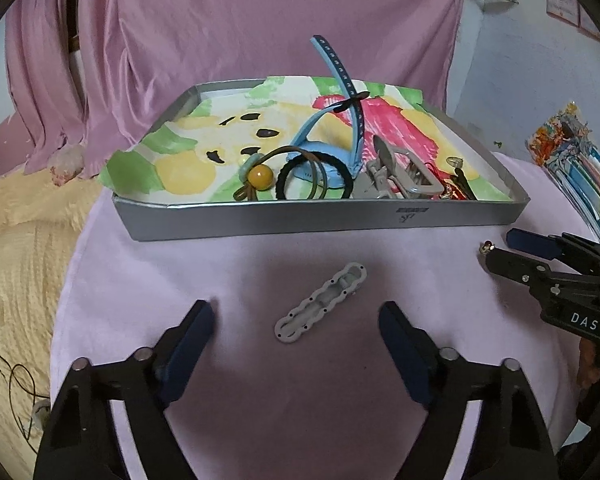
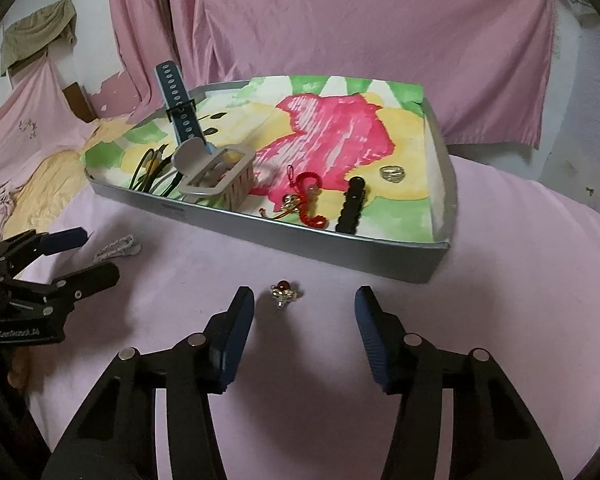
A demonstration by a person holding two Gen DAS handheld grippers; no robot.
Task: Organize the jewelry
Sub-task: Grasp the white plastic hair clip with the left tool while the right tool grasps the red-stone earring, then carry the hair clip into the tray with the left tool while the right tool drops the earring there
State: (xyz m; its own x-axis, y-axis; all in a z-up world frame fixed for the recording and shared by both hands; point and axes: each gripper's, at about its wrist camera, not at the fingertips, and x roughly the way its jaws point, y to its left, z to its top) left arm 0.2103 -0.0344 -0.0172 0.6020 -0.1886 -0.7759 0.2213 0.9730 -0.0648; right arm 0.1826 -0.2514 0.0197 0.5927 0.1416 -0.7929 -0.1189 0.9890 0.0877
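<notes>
A grey wavy hair clip lies on the pink cloth just ahead of my left gripper, which is open and empty. A small gold ring with a red stone lies on the cloth between the fingertips of my right gripper, nearer the left one; that gripper is open too. The silver tray holds a blue watch, a black hair tie, a yellow bead tie and a grey claw clip. In the right wrist view the tray also shows a red cord charm, a black clip and a silver ring.
Pink drapes hang behind the tray. A yellow blanket lies to the left of the cloth, and colourful packets sit at the right. My right gripper shows at the right edge of the left wrist view, beside the ring.
</notes>
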